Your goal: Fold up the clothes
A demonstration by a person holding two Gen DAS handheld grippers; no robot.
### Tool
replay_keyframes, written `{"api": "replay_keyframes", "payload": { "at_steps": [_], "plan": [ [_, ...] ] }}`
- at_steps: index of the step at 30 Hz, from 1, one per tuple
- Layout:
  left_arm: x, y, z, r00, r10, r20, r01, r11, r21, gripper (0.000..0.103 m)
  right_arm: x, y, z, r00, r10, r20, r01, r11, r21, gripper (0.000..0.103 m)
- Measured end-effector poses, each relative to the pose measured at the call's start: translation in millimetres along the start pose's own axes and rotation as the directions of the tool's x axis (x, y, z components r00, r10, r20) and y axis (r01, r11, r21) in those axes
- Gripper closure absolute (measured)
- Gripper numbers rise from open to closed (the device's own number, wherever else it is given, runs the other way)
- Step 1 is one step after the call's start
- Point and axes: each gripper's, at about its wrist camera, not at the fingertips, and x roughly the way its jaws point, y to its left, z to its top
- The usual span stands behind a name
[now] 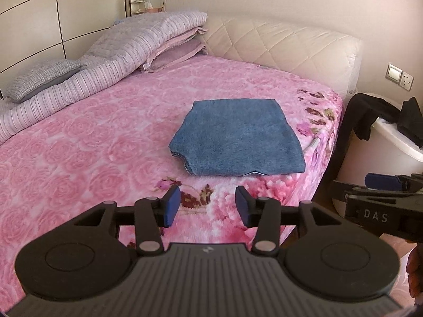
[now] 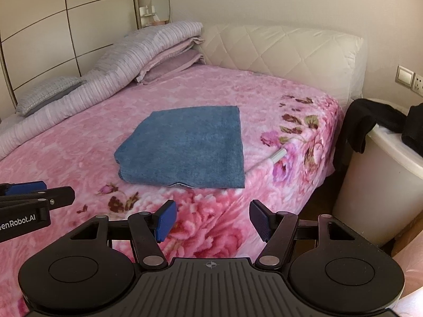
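Observation:
A blue garment [image 1: 236,138] [image 2: 185,146] lies folded into a flat rectangle on the pink floral bed cover [image 1: 79,145] [image 2: 79,142], near the bed's right edge. My left gripper [image 1: 207,208] hovers open above the cover, short of the garment's near edge, nothing between its blue pads. My right gripper [image 2: 212,222] is also open and empty, over the bed's near corner, in front of the garment. Each gripper shows at the side of the other's view: the right one [image 1: 383,185], the left one [image 2: 26,190].
A white basket [image 1: 383,153] [image 2: 375,179] with black clothes [image 1: 370,116] [image 2: 370,121] draped on its rim stands right of the bed. A striped quilt and pillows [image 1: 119,60] [image 2: 127,63] are piled at the far left. A quilted headboard [image 1: 285,45] runs behind. A small white tube [image 2: 277,155] lies beside the garment.

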Motion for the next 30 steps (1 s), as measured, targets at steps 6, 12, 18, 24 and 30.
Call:
{"api": "replay_keyframes", "payload": {
  "at_steps": [6,12,18,24,30],
  "plan": [
    [-4.3,2.4,-3.0,1.0,-0.007,0.004,0.007,1.0,-0.008,0.06,-5.3,0.0,-2.4,1.0,0.003,0.012,-0.003,1.0,-0.008,0.038],
    [15.5,10.7,-3.0,0.999,-0.021,-0.026,0.02,0.999,-0.031,0.059,9.9,-3.1,-1.8,1.0,-0.004,-0.017,0.004,1.0,-0.009,0.038],
    [70.4,36.9,-0.6,0.992,-0.087,-0.091,0.075,0.989,-0.125,0.059,54.4,-22.9,-6.4,0.995,0.024,-0.093,-0.02,0.999,0.048,0.038],
    [134.7,69.7,18.0,0.974,-0.181,-0.139,0.144,0.961,-0.238,0.059,114.4,-90.4,0.9,0.974,0.171,-0.148,-0.108,0.927,0.36,0.038],
    [201.5,102.8,53.2,0.938,-0.337,-0.083,0.291,0.894,-0.342,0.054,169.6,-137.0,40.9,0.962,0.267,-0.057,-0.207,0.85,0.485,0.038]
  ]
}}
